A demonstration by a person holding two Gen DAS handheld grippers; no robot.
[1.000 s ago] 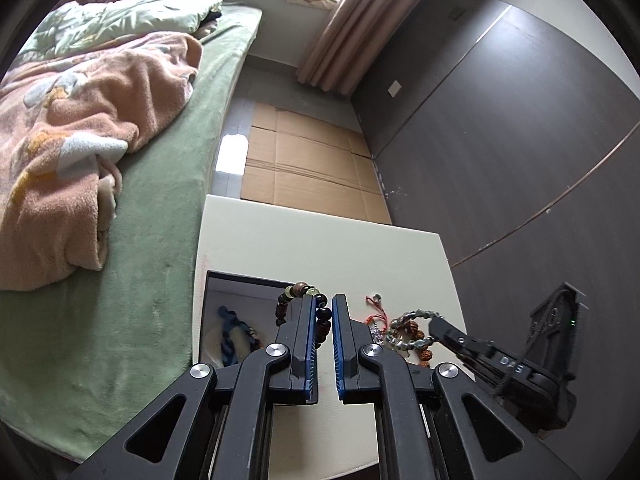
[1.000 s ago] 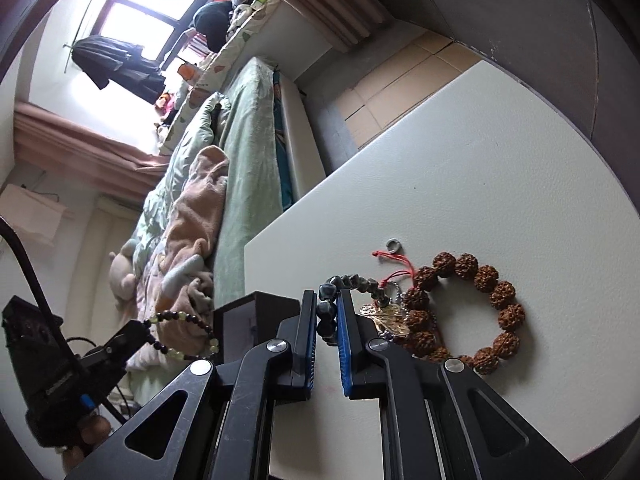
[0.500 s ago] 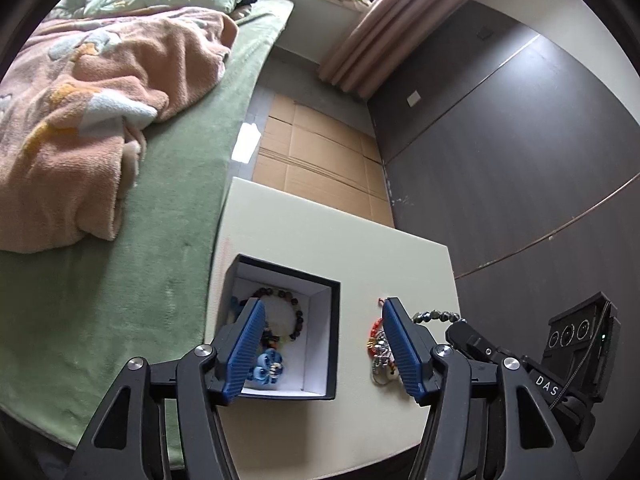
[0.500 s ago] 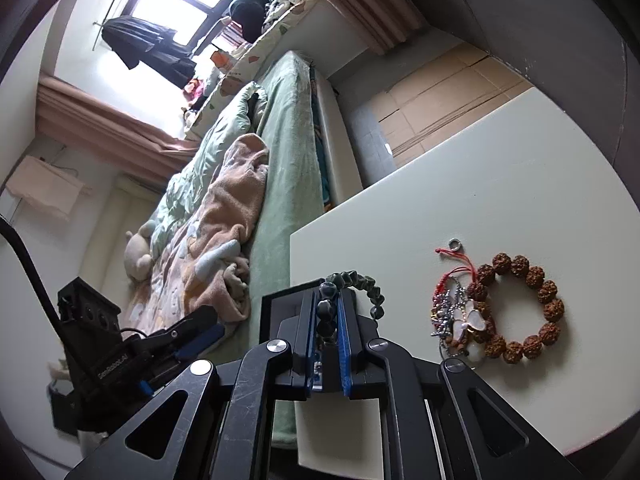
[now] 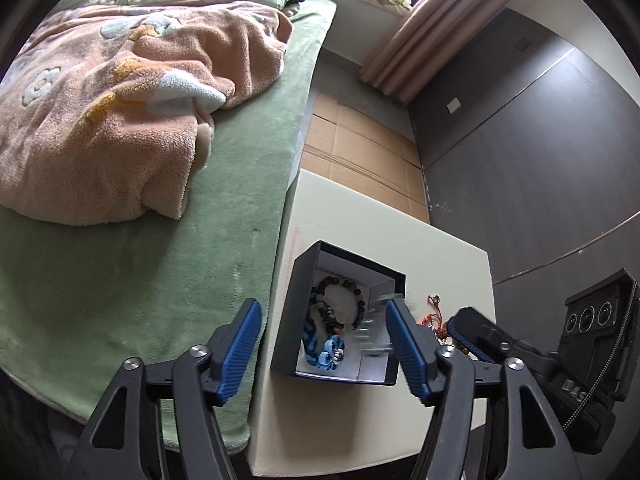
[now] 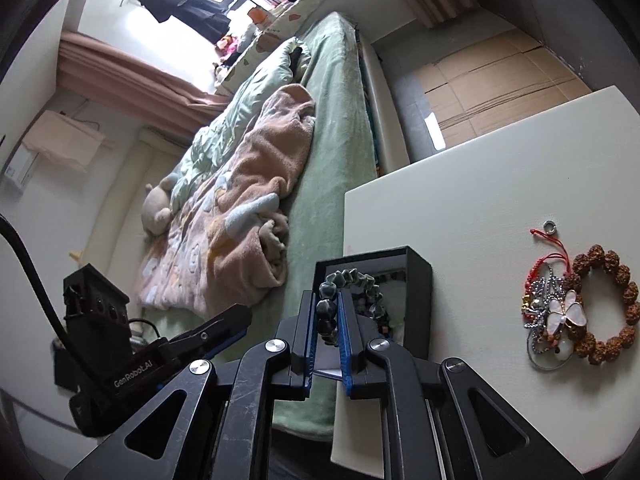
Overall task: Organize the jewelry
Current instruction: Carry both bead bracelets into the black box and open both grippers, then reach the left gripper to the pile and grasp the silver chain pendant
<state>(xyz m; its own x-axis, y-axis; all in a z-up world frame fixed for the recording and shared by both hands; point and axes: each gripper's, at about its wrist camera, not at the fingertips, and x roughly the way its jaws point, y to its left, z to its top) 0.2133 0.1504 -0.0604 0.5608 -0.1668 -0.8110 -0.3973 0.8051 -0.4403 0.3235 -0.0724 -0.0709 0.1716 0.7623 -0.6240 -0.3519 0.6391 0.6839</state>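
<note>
Task status: partly complete.

Left gripper (image 5: 322, 350): spread wide, holding nothing, poised above the box (image 5: 340, 314). Box position in the left wrist view: 6 o'clock, on the white table (image 5: 384, 216).

Box contents, as far as visible: 1 dark bead bracelet (image 5: 340, 300) lying flat, plus a blue beaded piece (image 5: 326, 350) at the near side. Count as stowed: at least 2 items. A blurred streak at the box's right wall; identity cannot be determined.

Right gripper (image 6: 329, 316): pressed together on a grey-green bead bracelet (image 6: 352, 284). Bracelet loop hanging out past the fingertips, directly in front of the open box (image 6: 418, 280), toward 12 o'clock in the right wrist view. Not yet released into the box.

Remaining on the table at 3 o'clock in the right wrist view, well apart from the box: 1 brown seed bracelet (image 6: 608, 304), touching a tangle of red cord (image 6: 554, 256), silver chain and a butterfly pendant (image 6: 566, 312).

Outstanding work, by estimate: release of the held bracelet, then transfer of the remaining cluster.
</note>
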